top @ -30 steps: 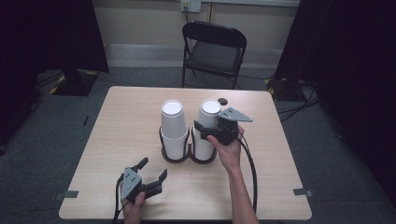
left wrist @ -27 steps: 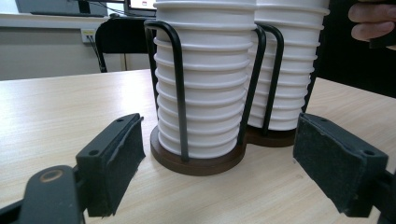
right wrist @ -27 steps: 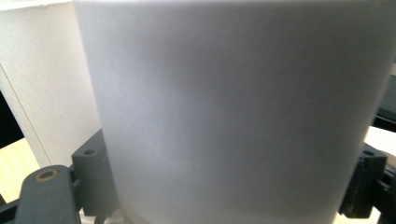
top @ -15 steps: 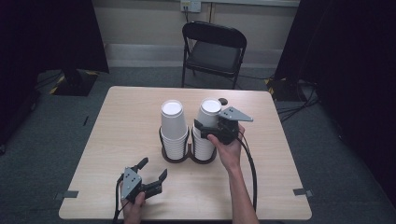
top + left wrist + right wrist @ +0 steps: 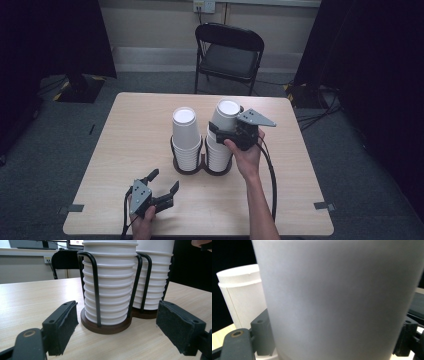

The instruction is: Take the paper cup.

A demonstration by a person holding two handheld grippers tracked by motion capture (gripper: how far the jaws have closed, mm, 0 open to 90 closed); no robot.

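My right gripper (image 5: 226, 131) is clamped on the top cup (image 5: 226, 116) of the right stack (image 5: 218, 152) — jaws on either side of its wall, cup tilted a bit off the stack's line and sitting higher than the rest. In the right gripper view that cup (image 5: 337, 300) sits between the jaws, w/ the left stack (image 5: 239, 295) behind. My left gripper (image 5: 164, 187) rests low near the table's (image 5: 125, 130) front edge, jaws wide apart, nothing between them — pointing at the black wire holder (image 5: 96, 290) w/ its brown base, well short of it. Both stacks stand in that holder, mid-table. Folding chair (image 5: 227, 55) beyond the far edge.
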